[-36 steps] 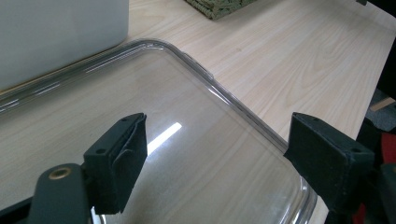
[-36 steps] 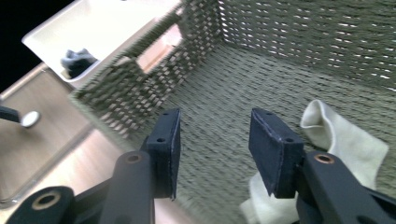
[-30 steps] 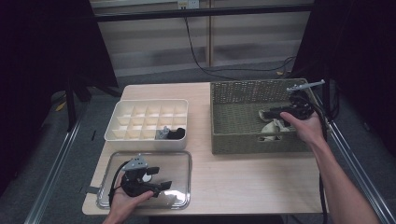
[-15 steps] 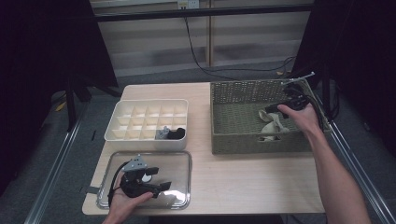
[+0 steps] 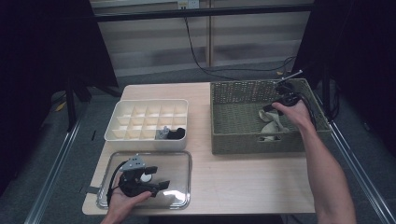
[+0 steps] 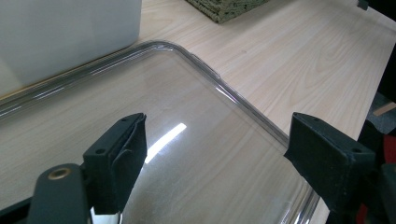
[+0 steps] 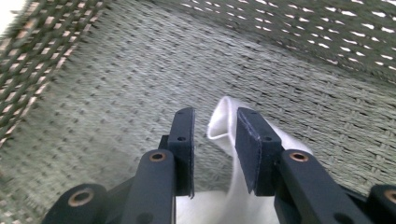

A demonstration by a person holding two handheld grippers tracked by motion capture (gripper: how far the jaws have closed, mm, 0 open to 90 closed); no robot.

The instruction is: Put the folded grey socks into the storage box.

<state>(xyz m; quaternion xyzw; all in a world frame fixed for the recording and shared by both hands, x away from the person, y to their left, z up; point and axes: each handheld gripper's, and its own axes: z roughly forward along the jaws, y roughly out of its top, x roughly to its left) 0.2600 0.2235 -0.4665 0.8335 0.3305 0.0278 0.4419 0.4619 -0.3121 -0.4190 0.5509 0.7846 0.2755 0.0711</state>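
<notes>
My right gripper reaches down into the woven basket, over a pale crumpled cloth. In the right gripper view its jaws have just been closing to a narrow gap. A raised fold of the white cloth stands between them. The fold lies against the right pad, and a sliver of space shows at the left pad. My left gripper rests low over the clear tray. It is open wide, with nothing between its fingers.
A white compartment box stands behind the tray, its wall close by; a dark and a grey sock lie in one front cell. Bare wood lies between tray and basket. The table's front edge is near my left hand.
My right gripper has shifted a little toward the basket's back and sunk lower onto the cloth. The left gripper has kept still over the tray.
</notes>
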